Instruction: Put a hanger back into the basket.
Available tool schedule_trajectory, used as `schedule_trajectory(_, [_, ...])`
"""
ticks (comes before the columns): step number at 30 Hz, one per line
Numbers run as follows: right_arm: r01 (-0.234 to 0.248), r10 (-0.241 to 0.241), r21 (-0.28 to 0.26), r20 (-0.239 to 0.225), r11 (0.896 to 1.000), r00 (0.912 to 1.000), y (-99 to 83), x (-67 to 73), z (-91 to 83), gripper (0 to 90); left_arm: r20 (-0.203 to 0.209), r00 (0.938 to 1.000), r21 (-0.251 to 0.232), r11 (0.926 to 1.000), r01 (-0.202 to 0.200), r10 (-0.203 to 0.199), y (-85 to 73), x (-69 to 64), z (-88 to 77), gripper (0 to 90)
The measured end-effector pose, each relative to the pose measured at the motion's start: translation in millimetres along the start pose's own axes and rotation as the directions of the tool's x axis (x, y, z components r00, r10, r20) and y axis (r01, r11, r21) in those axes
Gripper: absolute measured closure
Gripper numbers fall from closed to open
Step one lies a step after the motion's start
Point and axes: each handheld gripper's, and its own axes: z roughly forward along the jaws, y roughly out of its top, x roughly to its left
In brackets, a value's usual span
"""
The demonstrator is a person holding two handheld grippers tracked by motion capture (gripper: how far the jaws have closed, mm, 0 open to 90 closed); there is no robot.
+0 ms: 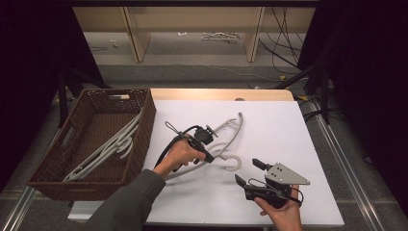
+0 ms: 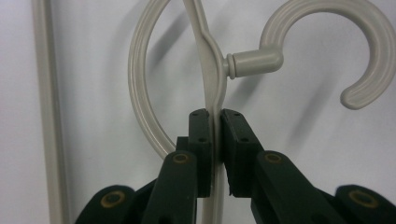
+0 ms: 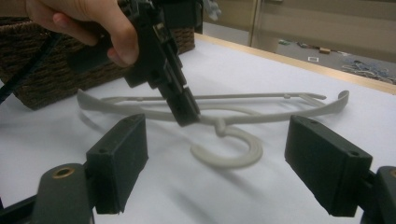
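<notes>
A beige plastic hanger [image 1: 232, 126] lies across the middle of the white table sheet [image 1: 274, 130], its hook [image 1: 234, 164] pointing toward the person. My left gripper [image 1: 210, 157] is shut on the hanger's thin neck bar [image 2: 212, 60], just below the hook's swivel [image 2: 252, 60]. The black pads [image 2: 200, 135] press the bar from both sides. From the right gripper view, the left gripper [image 3: 184, 109] angles down onto the hanger [image 3: 280, 112], which looks slightly raised at the gripped spot. My right gripper [image 1: 248, 172] stands open near the front right, jaws wide [image 3: 217, 154], holding nothing.
A brown wicker basket [image 1: 149, 120] stands at the table's left edge with several pale hangers [image 1: 110, 147] inside. Its wall [image 3: 42, 79] rises just behind the left hand. Wooden shelf legs and cables sit on the floor beyond the table.
</notes>
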Motion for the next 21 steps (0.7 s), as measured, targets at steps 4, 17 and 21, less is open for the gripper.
schedule_trajectory(4, [-0.001,0.001,0.007,-0.001,1.0,1.0,-0.1,0.3,-0.1,22.3,0.01,0.9989,-0.069,0.9966,0.045,-0.045,-1.5,6.5,-12.3,82.3])
schedule_trajectory(17, [-0.003,0.003,0.005,0.0,1.0,1.0,0.1,0.2,0.0,22.3,0.065,0.9912,-0.194,0.9729,0.126,-0.115,-7.5,27.0,-42.2,82.4])
schedule_trajectory(21, [0.001,-0.001,0.001,0.001,1.0,1.0,-0.4,-0.1,0.5,22.3,0.083,0.9848,-0.241,0.9559,0.168,-0.153,-9.4,29.3,-47.7,82.4])
